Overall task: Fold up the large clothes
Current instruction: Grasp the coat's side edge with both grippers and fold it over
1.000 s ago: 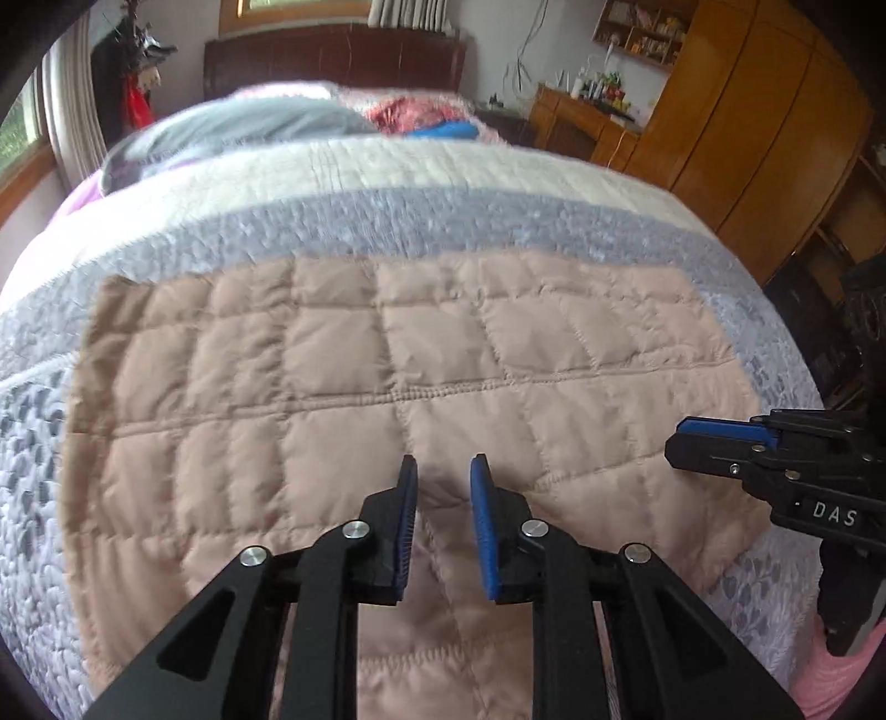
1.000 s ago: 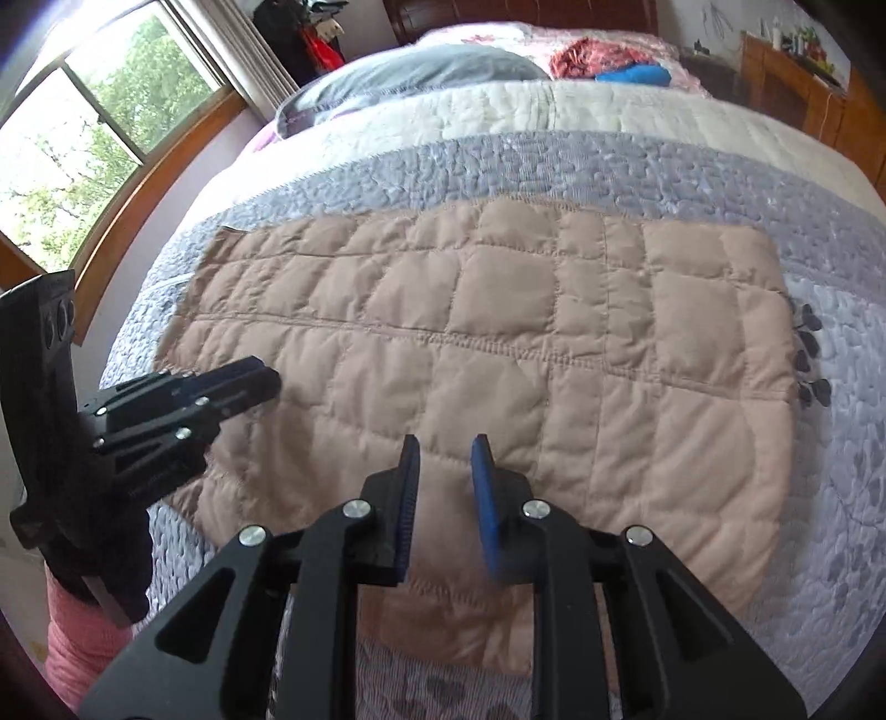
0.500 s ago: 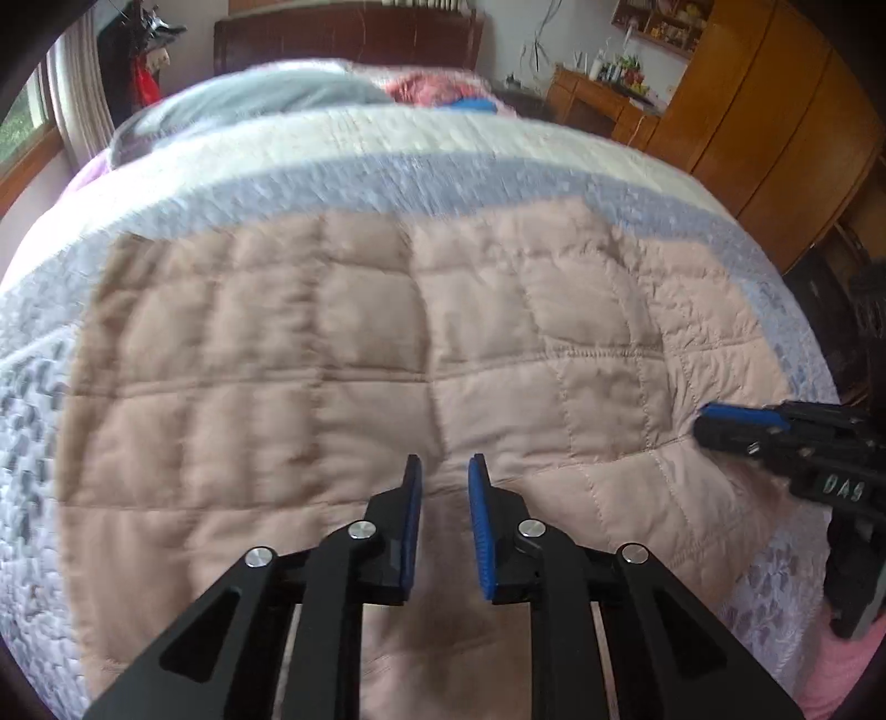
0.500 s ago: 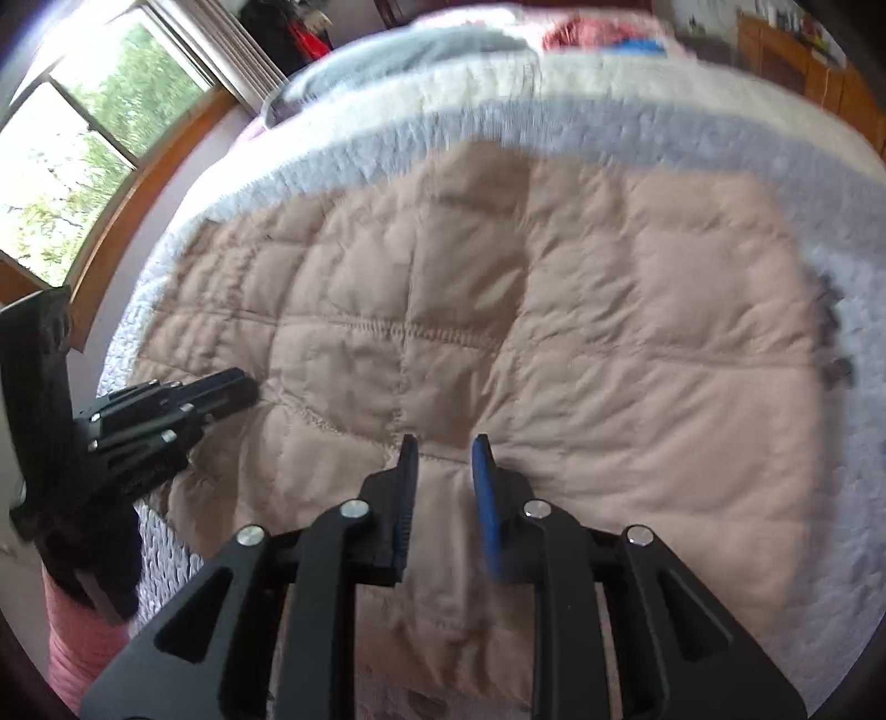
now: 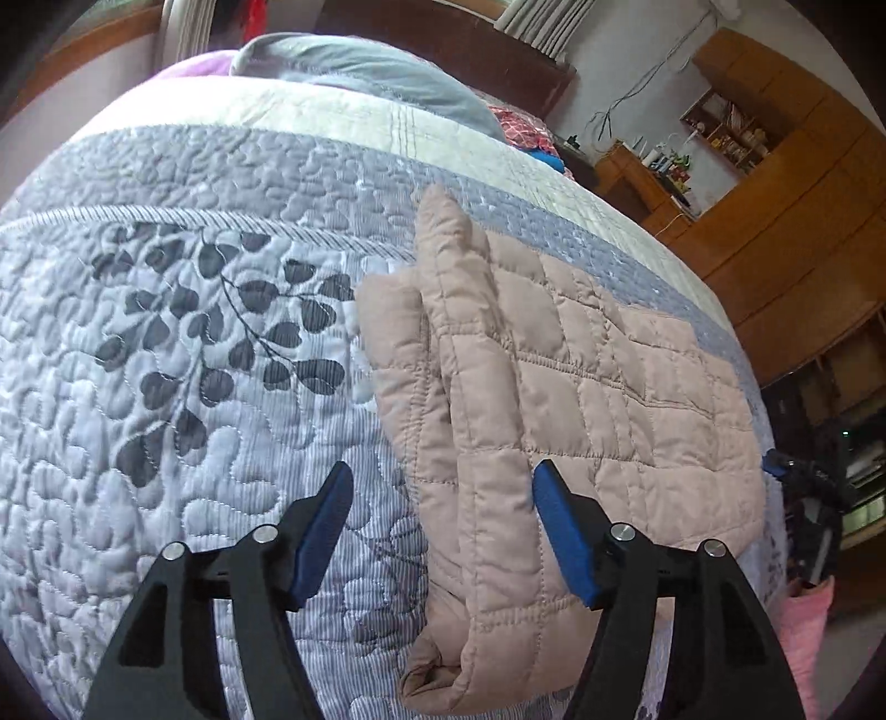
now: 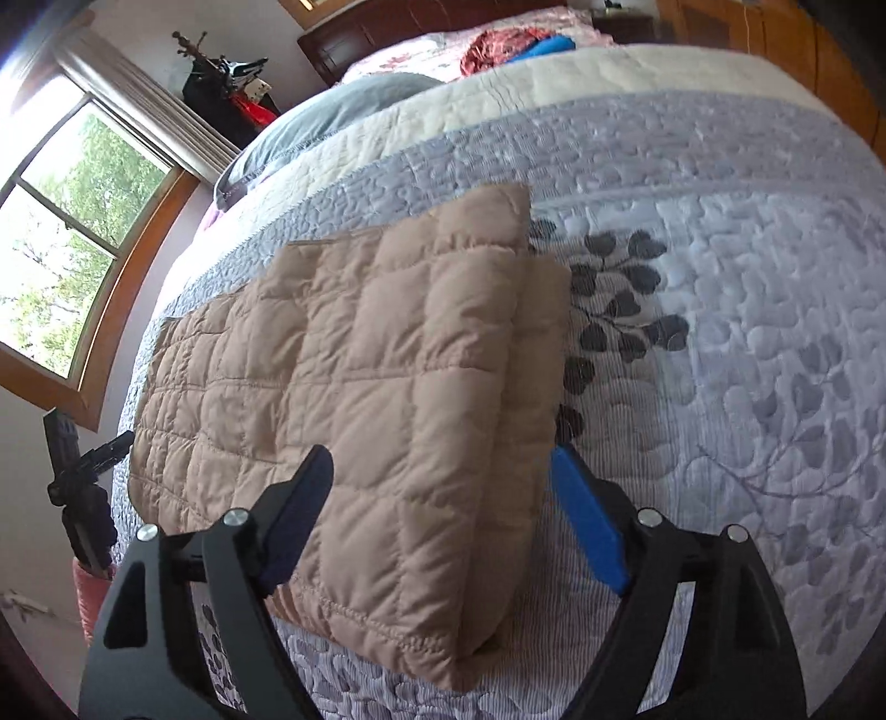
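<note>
A beige quilted garment [image 5: 581,399] lies folded on the bed. My left gripper [image 5: 443,526] is open, its jaws wide apart over the garment's left folded edge near the front. In the right wrist view the garment [image 6: 360,387] fills the middle, and my right gripper [image 6: 443,520] is open, its jaws straddling the right folded edge near the front corner. Neither gripper holds cloth. The left gripper shows small at the far left of the right wrist view [image 6: 105,454].
The grey and white quilted bedspread [image 5: 194,360] with a dark leaf print covers the bed. A grey pillow [image 5: 376,72] and red and blue clothes [image 6: 509,44] lie at the head. Wooden wardrobes [image 5: 792,221] stand on the right, a window [image 6: 72,232] on the left.
Both grippers were shut over the middle of the spread garment; now both are open at its outer ends. The garment now lies narrower, with folded layers at both edges.
</note>
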A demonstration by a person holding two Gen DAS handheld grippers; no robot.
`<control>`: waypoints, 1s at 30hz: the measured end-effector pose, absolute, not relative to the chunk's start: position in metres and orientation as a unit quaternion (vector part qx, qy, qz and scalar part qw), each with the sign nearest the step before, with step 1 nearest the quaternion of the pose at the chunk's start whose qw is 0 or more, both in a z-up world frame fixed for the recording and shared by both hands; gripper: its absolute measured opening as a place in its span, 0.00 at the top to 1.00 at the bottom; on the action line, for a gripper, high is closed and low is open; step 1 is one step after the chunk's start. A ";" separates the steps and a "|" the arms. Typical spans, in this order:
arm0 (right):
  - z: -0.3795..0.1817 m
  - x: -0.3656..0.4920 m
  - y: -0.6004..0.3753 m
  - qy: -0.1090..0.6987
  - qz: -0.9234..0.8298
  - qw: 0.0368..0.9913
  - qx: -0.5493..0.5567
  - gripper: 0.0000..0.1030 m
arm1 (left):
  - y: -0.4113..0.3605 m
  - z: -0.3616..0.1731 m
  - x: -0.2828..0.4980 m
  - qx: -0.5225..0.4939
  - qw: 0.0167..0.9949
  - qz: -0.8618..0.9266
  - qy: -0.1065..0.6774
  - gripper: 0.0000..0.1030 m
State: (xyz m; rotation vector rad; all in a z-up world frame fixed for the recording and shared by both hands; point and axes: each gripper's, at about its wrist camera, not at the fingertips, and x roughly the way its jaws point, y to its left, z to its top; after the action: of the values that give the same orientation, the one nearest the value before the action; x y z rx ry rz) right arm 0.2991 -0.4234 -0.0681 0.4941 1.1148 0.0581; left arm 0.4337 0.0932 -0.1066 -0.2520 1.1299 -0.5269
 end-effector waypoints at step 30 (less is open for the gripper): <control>-0.040 0.279 -0.387 0.488 0.123 0.827 0.252 0.84 | 0.040 -0.079 0.404 -0.167 0.781 -0.358 0.483 0.85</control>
State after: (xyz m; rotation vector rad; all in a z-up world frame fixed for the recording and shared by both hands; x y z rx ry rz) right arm 0.2785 -0.3866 -0.0401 0.5356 1.0355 0.2607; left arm 0.4044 0.0402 -0.0795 -0.3596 1.0427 -0.7741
